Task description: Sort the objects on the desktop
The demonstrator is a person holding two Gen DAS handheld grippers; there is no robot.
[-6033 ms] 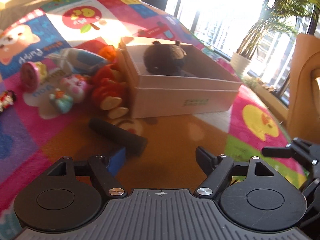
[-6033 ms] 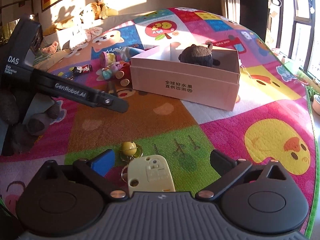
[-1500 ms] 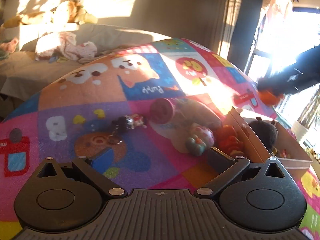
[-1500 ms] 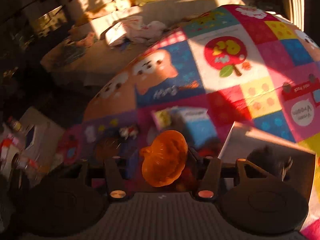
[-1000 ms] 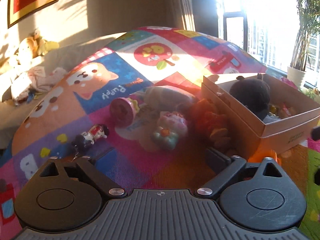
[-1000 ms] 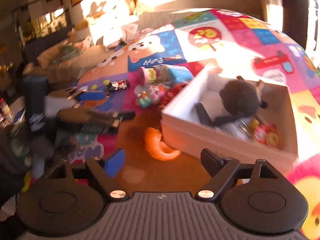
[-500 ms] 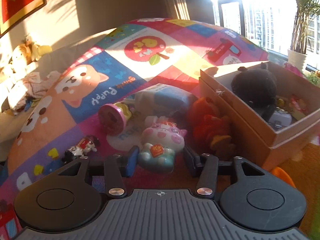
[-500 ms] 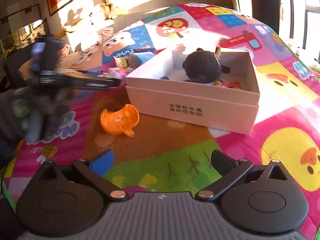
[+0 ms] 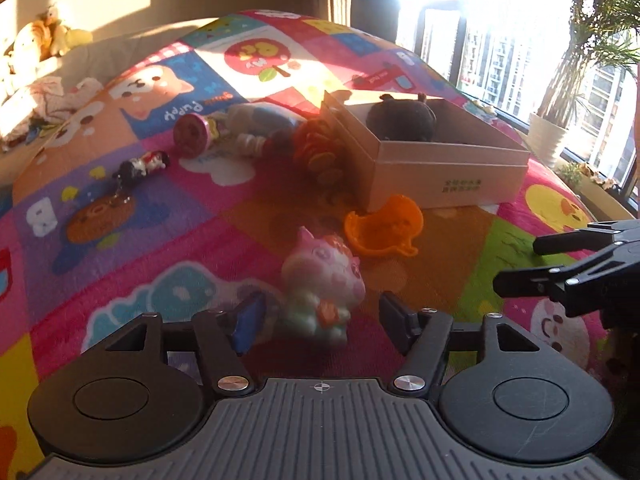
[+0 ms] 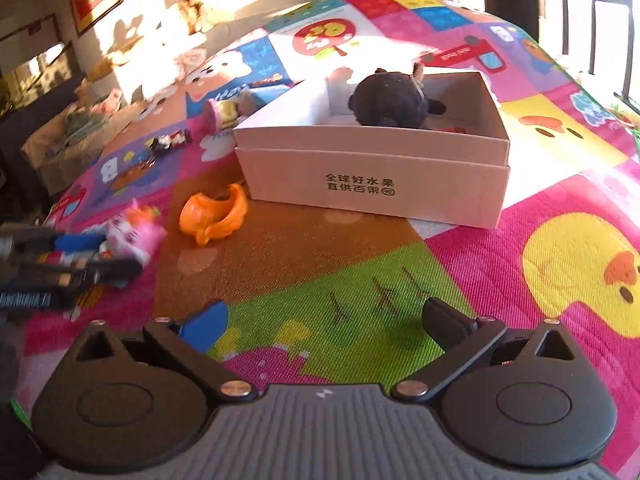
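Between the spread fingers of the left gripper (image 9: 318,314) sits the pink pig toy (image 9: 322,280) on the play mat (image 9: 140,216), untouched. From the right wrist, the right gripper (image 10: 324,320) is open and empty, the cardboard box (image 10: 372,176) well ahead.

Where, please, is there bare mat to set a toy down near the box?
The brown and green squares of the mat before the box lie bare, bordered by the orange toy. Left of the box it is crowded: red plush, stamp.

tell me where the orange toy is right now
The orange toy lies on the mat by the box's near left corner, with the pink figurine to its left.
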